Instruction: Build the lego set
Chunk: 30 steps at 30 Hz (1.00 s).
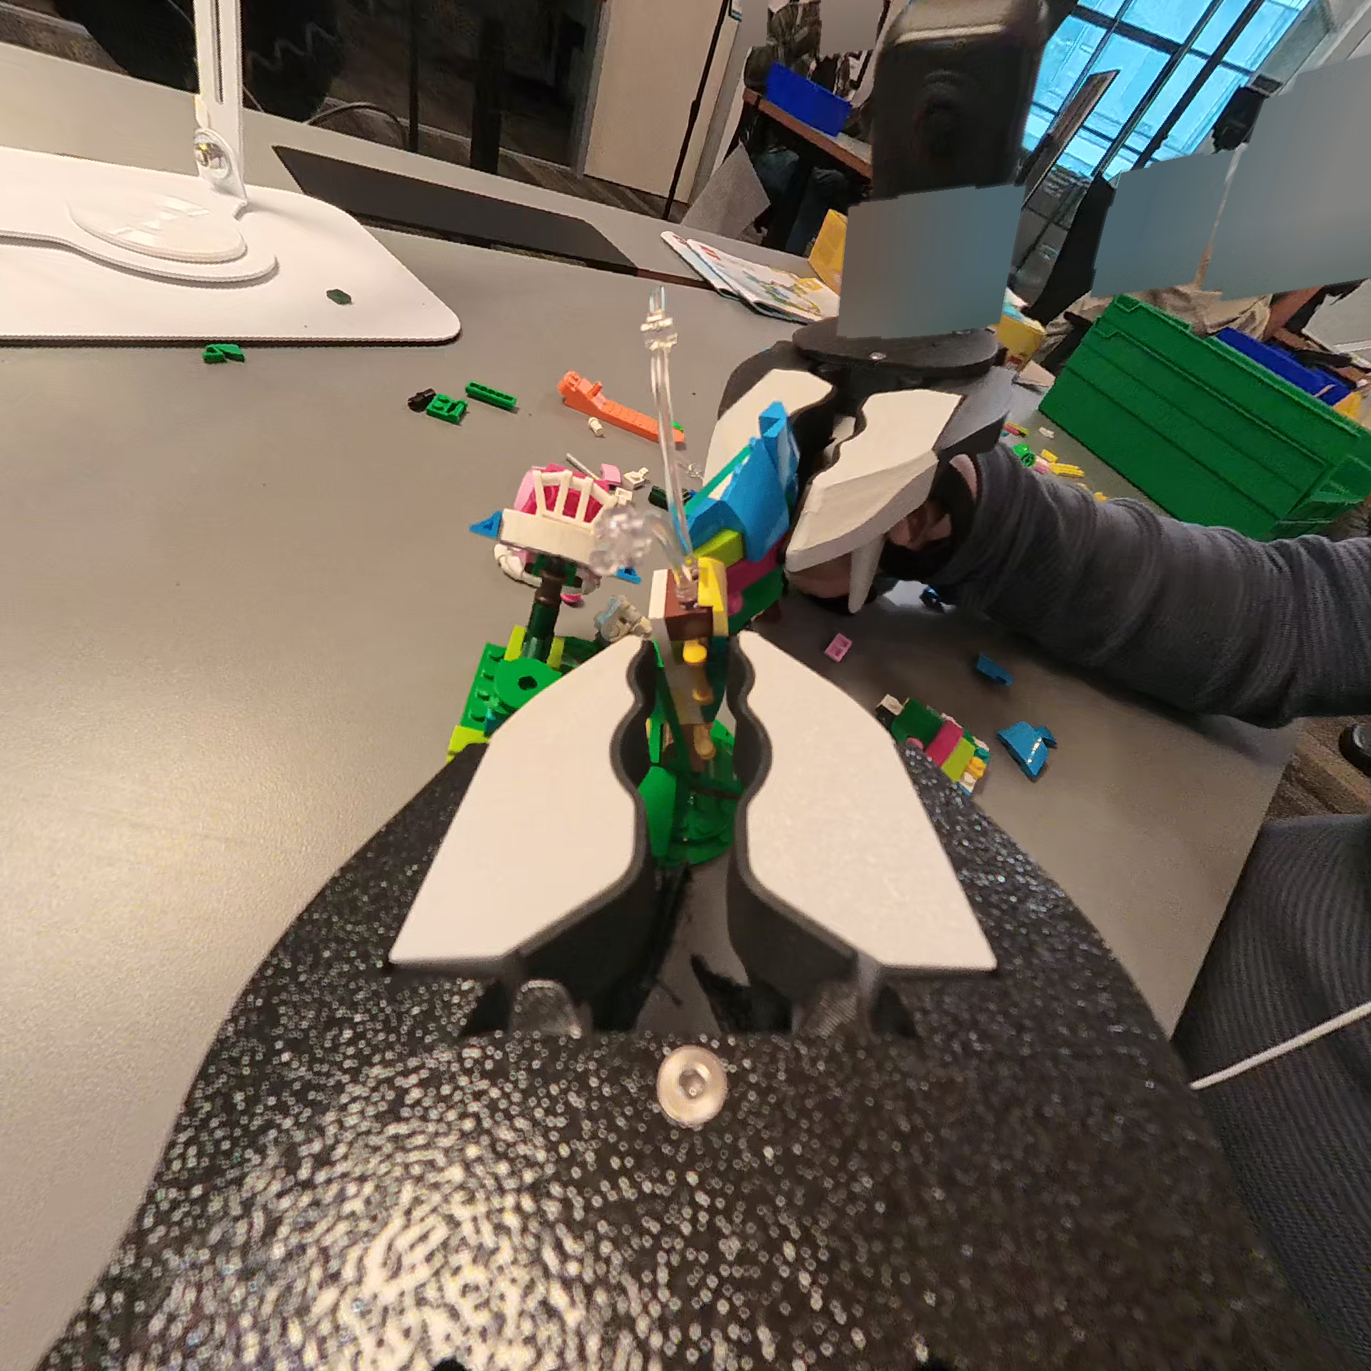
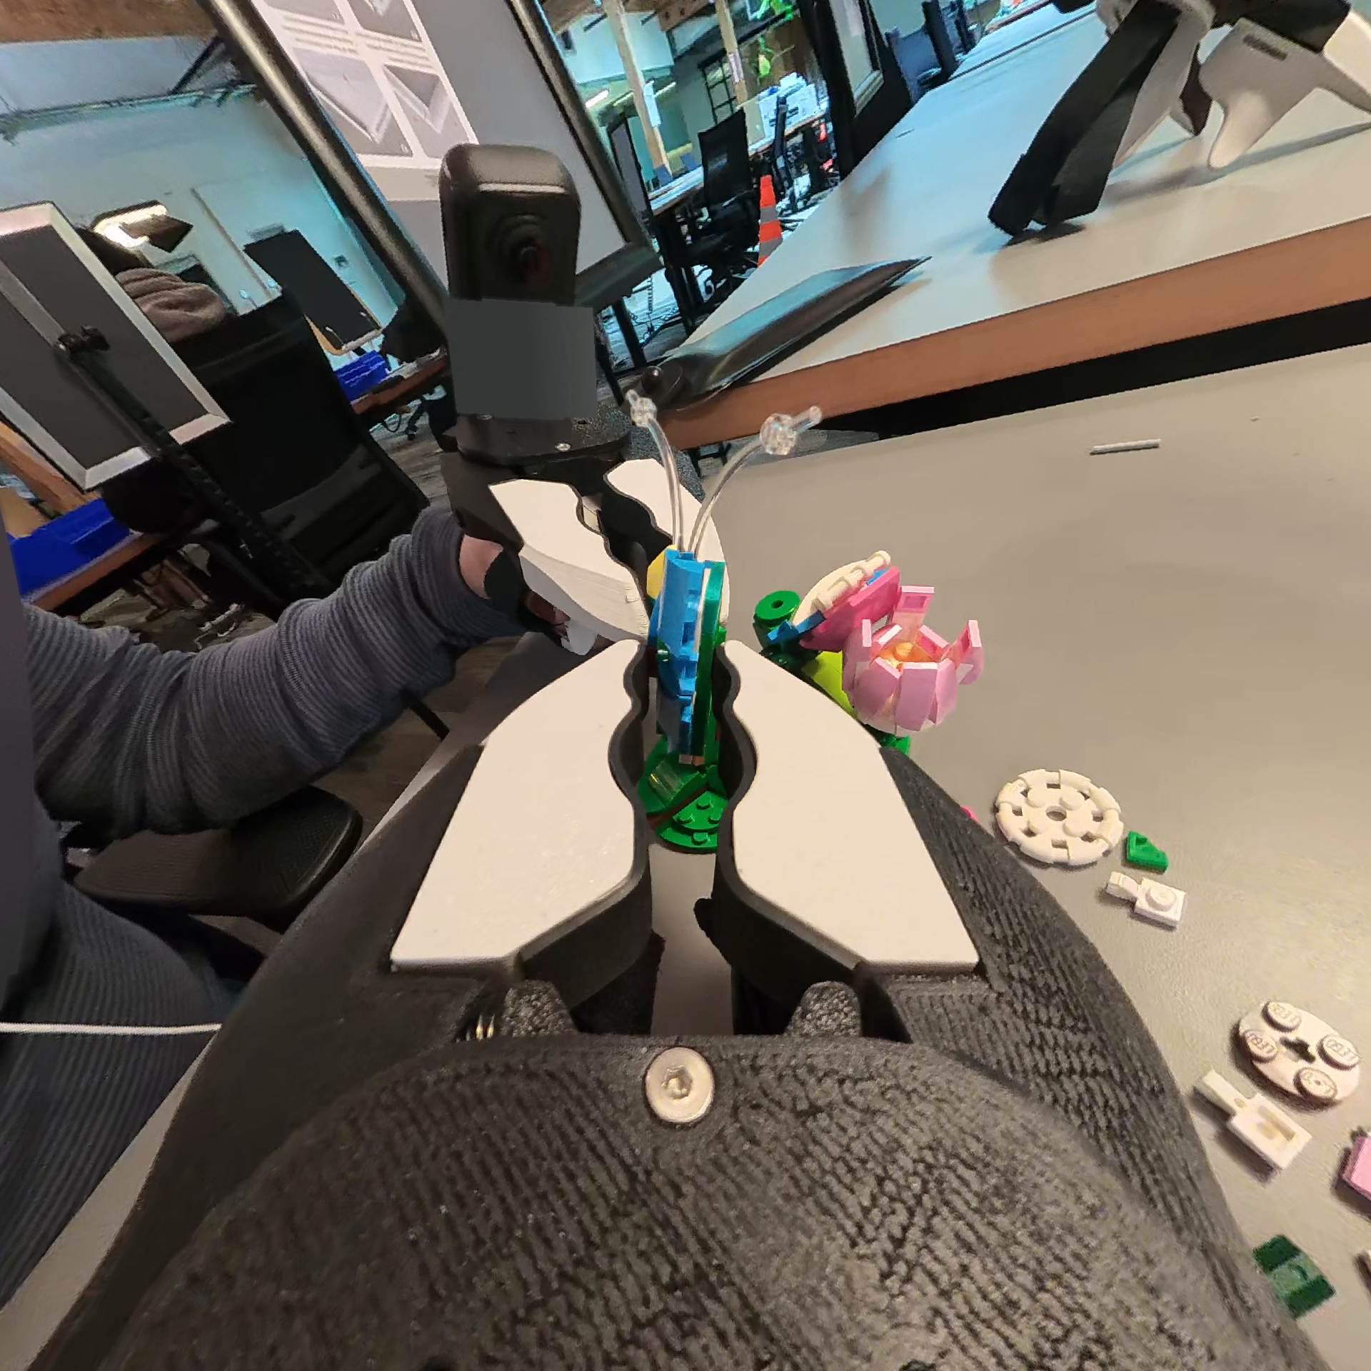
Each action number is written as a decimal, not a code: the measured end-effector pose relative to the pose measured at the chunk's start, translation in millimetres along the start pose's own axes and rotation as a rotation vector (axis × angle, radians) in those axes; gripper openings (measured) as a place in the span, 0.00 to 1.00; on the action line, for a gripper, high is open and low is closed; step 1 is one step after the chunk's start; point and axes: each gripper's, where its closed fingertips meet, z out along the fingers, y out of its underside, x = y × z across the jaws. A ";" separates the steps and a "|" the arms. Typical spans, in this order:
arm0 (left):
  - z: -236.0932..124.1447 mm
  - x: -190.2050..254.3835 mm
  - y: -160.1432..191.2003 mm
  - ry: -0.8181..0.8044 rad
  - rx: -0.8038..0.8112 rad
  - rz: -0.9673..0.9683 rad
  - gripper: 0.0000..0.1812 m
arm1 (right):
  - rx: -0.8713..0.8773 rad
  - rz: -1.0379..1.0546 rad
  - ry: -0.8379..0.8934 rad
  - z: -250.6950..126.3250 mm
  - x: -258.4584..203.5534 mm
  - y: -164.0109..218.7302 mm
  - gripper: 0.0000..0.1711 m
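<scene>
A lego butterfly is held between both grippers above the grey table (image 1: 222,593). My left gripper (image 1: 690,653) is shut on its brown, tan and yellow body (image 1: 686,616), which carries two clear antennae (image 1: 664,415). My right gripper (image 2: 686,656) is shut on the blue and green wing (image 2: 682,616); in the left wrist view it (image 1: 771,519) comes in from the upper right onto the blue, lime and magenta wing (image 1: 745,512). The left gripper also shows in the right wrist view (image 2: 668,571). A pink and white flower model (image 2: 905,668) on a green base (image 1: 512,682) stands just behind.
An orange brick separator (image 1: 616,408), small green pieces (image 1: 475,400) and a multicolour sub-build (image 1: 942,734) lie on the table. A white round plate (image 2: 1057,816), a grey round plate (image 2: 1302,1050) and small white parts lie at right. A white lamp base (image 1: 185,245), a booklet (image 1: 749,274) and a green bin (image 1: 1202,445) stand behind. The grippers are tip to tip, or close to it. The right tips stand about 10 cm off the white round plate (image 2: 1057,816).
</scene>
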 end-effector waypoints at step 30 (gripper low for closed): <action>0.7 -8.2 8.3 -0.155 -0.056 0.070 0.21 | -0.101 -0.045 0.055 -52.6 -4.8 -25.5 0.20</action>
